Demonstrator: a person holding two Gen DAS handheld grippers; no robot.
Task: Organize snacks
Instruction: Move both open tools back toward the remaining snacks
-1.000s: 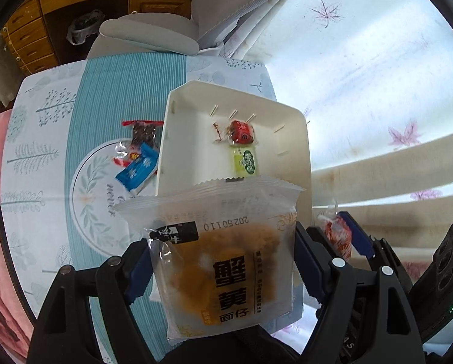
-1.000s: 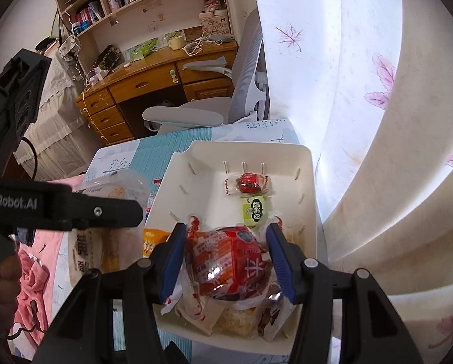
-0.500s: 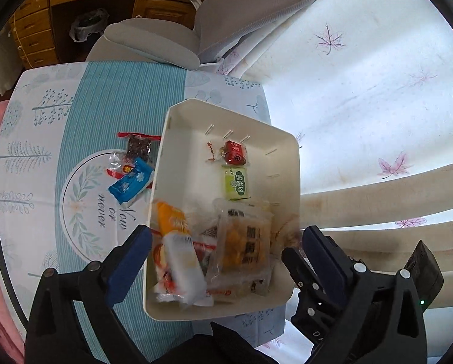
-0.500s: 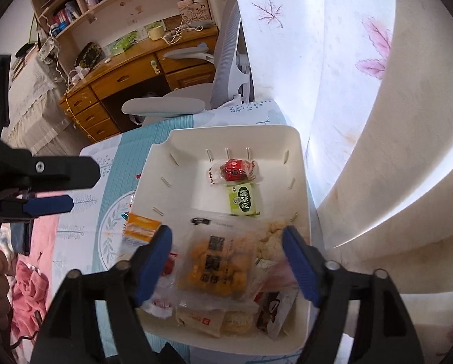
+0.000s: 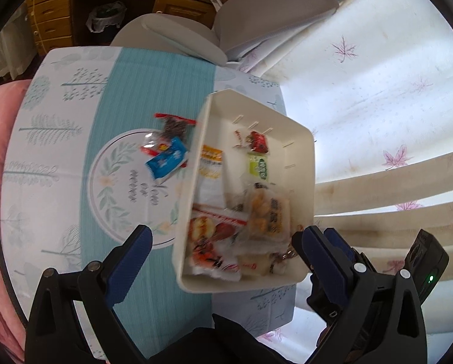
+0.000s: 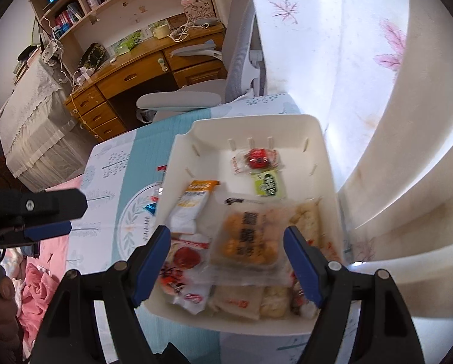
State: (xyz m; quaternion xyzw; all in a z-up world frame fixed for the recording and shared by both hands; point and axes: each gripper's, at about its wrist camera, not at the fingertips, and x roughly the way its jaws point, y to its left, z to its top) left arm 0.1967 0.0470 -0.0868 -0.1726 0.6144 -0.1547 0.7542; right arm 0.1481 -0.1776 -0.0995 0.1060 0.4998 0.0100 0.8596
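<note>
A white bin [image 5: 299, 139] [image 6: 326, 151] sits on the teal patterned tablecloth [image 5: 129, 91]. Inside lie a clear pack of yellow balls [image 5: 268, 212] [image 6: 247, 239], a red-printed pack [image 5: 211, 236] [image 6: 181, 261], an orange-and-white packet [image 5: 209, 166] [image 6: 193, 206], a red candy [image 5: 258, 142] [image 6: 258, 157] and a green packet [image 5: 259, 166] [image 6: 268, 185]. My left gripper [image 5: 221, 236] hangs open and empty over the bin's near left corner. My right gripper [image 6: 226, 233] is open above the clear pack, with nothing between its pads. On the cloth left of the bin lie a blue packet [image 5: 165, 160] and a dark packet [image 5: 174, 126].
A grey office chair [image 6: 196, 100] and a wooden desk [image 6: 129, 75] stand beyond the table. A white curtain with pink leaves [image 6: 362, 60] hangs close along the bin's right side. Pink bedding [image 6: 41, 288] lies to the left of the table.
Both grippers have opened: the left let go of the clear yellow pack and the right let go of the red pack, and both now lie in the bin. The left gripper has shifted left.
</note>
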